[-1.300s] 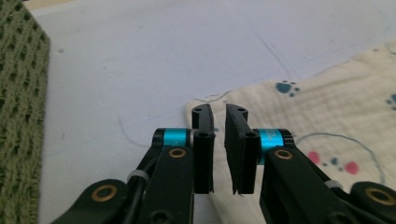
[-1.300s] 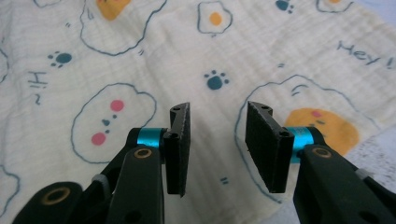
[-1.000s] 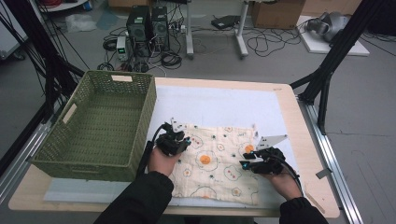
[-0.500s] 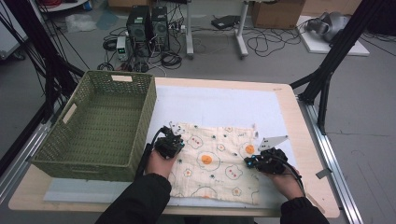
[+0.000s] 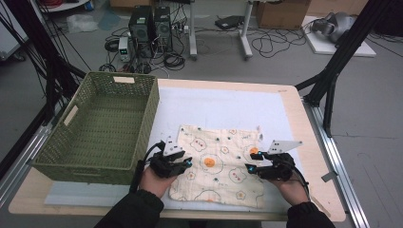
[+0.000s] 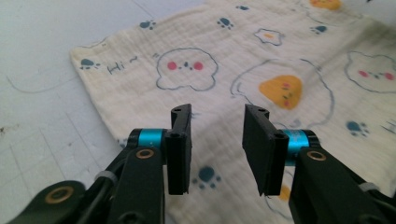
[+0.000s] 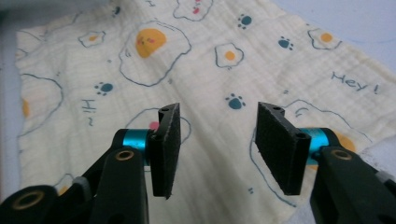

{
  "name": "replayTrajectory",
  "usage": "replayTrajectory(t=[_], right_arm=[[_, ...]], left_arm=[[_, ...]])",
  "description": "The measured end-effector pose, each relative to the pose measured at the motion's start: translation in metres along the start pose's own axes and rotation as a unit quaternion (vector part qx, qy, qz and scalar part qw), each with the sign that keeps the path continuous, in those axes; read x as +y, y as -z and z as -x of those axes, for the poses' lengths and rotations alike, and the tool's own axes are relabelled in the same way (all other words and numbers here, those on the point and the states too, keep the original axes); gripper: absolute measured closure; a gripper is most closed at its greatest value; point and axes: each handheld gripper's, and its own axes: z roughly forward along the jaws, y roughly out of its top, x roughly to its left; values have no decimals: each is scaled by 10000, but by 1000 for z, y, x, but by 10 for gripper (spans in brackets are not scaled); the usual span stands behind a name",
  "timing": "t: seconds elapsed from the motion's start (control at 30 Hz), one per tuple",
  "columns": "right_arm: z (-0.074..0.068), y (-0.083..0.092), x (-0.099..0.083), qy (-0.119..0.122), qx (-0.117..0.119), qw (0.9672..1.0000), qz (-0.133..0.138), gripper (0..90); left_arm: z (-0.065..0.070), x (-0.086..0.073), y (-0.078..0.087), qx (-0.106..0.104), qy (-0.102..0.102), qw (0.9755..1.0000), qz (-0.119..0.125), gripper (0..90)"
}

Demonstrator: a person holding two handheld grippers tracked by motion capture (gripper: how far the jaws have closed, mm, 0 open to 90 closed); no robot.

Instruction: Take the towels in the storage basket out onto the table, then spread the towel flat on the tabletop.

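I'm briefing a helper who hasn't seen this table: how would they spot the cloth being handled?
Start at the green woven basket on the table's left; to its right a white mat covers the tabletop. On the mat's near part, between the two grippers, lies the cloth, spread flat. It is the only fabric there: cream, printed with fried eggs and blue paw prints.

Both hand-held grippers, left (image 5: pixel 186 163) and right (image 5: pixel 249 167), just opened, jaws apart, empty.

A: What's the cloth (image 5: pixel 218 164) like?
B: Cream, printed with fried eggs, paw prints and small words.
A: Where?
B: Spread flat on the white mat, at the basket's four o'clock.
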Motion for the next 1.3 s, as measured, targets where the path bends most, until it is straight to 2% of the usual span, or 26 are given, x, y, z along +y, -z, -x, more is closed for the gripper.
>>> replayTrajectory(t=[0.07,0.17,0.23,0.4,0.6,0.77,0.83,1.17,1.27,1.3], right_arm=[[-2,1,-1,97,-18,9999,74,451],[-5,2,-2,79,-56,9999,123,411],[-6,3,-3,52,-33,9998,184,401],[-7,1,-3,48,-103,9997,206,347],[-7,-3,-4,93,-148,9998,104,332],[-7,-2,-4,126,-166,9997,146,332],[-6,-2,-4,135,-154,9997,151,332],[-6,-2,-4,114,-129,9998,136,334],[-6,-3,-4,174,-151,9997,86,361],[-6,-3,-5,175,-94,9998,53,391]], left_arm=[[1,1,5,-104,0,9999,116,587],[0,0,9,-273,-16,9993,247,547],[0,-2,9,-257,-71,9993,277,529],[-3,-5,10,-355,2,9985,413,496],[-4,-10,5,-314,2,9992,257,474],[-1,-12,2,-279,-38,9994,223,471],[-1,-13,1,-313,28,9993,207,471],[-2,-15,-2,-231,16,9996,162,469],[-2,-15,-1,-225,-2,9996,156,472],[-1,-15,-2,-228,-35,9996,135,486]])
